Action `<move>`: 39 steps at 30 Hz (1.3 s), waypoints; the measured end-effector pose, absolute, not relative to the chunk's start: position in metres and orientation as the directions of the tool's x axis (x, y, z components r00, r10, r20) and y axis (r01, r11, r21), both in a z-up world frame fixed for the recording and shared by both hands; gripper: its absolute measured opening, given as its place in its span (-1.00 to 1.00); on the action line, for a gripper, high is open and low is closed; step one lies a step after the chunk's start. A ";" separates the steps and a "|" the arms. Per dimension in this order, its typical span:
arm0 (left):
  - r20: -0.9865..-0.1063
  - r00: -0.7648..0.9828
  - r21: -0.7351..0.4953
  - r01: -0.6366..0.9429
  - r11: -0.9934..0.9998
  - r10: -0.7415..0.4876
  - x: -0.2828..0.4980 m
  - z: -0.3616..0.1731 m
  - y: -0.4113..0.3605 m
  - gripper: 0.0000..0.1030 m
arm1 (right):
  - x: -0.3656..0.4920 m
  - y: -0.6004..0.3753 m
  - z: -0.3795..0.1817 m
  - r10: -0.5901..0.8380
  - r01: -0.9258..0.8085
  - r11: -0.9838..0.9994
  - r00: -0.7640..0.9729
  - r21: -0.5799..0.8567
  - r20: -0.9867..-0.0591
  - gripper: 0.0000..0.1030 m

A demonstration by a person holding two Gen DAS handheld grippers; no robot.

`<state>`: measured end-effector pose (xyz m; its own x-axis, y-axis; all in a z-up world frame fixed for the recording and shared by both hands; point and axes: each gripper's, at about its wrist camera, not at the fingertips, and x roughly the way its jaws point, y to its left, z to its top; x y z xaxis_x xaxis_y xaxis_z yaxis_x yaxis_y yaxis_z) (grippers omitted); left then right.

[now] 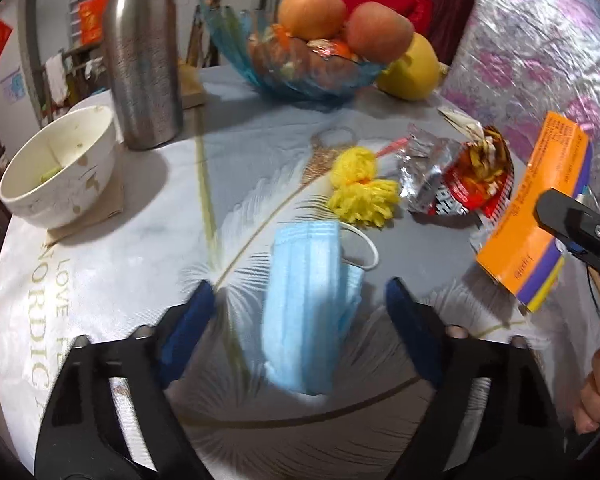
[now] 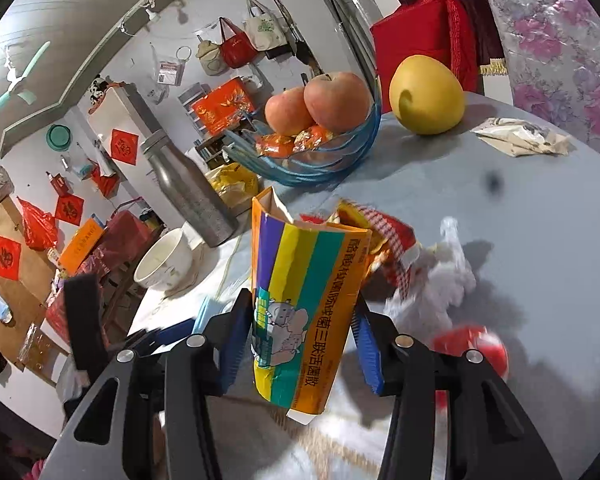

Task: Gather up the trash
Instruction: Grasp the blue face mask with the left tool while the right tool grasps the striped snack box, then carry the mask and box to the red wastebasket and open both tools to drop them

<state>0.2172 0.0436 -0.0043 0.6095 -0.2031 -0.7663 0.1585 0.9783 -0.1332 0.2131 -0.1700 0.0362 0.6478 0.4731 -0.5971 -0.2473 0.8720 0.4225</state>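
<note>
Grey tabletop (image 1: 140, 240) in the left view: a blue face mask (image 1: 308, 304) lies lengthwise between the open left claw (image 1: 300, 312), nearer than the fruit bowl (image 1: 300, 76). Right view: right claw (image 2: 300, 344) grips an upright striped carton (image 2: 300, 312), below that bowl (image 2: 312, 156).

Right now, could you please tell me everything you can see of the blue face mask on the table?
The mask is a pale blue pleated disposable one, apparently soft non-woven fabric, folded or bunched lengthwise. A white elastic ear loop curls out at its upper right. It lies flat on the grey feather-print tablecloth, just below the yellow pompoms. It sits between the open blue pads of the left hand-held gripper, which do not press on it. Its near end is blurred.
</note>
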 end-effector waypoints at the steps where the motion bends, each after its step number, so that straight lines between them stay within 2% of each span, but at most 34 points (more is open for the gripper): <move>1: -0.765 0.611 -0.125 0.166 0.978 -0.201 0.217 -0.004 0.041 0.31 | 0.208 -0.172 0.038 0.473 -0.250 0.872 0.650 0.421 -0.594 -0.06; 6: -0.752 0.628 -0.116 0.173 0.978 -0.200 0.211 0.000 0.040 -0.22 | 0.181 -0.186 0.052 0.462 -0.254 0.877 0.680 0.409 -0.569 -0.06; 11: -0.733 0.631 -0.151 0.213 0.965 -0.254 0.193 0.011 0.029 -0.35 | 0.149 -0.214 0.068 0.436 -0.235 0.885 0.718 0.401 -0.542 -0.06; 27: -0.624 0.625 -0.195 0.457 0.868 -0.469 0.083 0.062 -0.083 -0.35 | 0.005 -0.351 0.105 0.265 -0.079 0.921 0.844 0.381 -0.466 -0.06; 35: -0.613 0.540 -0.204 0.597 0.776 -0.576 0.045 0.069 -0.161 -0.35 | -0.069 -0.424 0.098 0.122 0.064 0.938 0.860 0.342 -0.496 -0.06; 39: -0.619 0.498 -0.196 0.651 0.733 -0.608 0.026 0.069 -0.197 -0.35 | -0.098 -0.455 0.083 0.058 0.136 0.940 0.838 0.312 -0.542 -0.06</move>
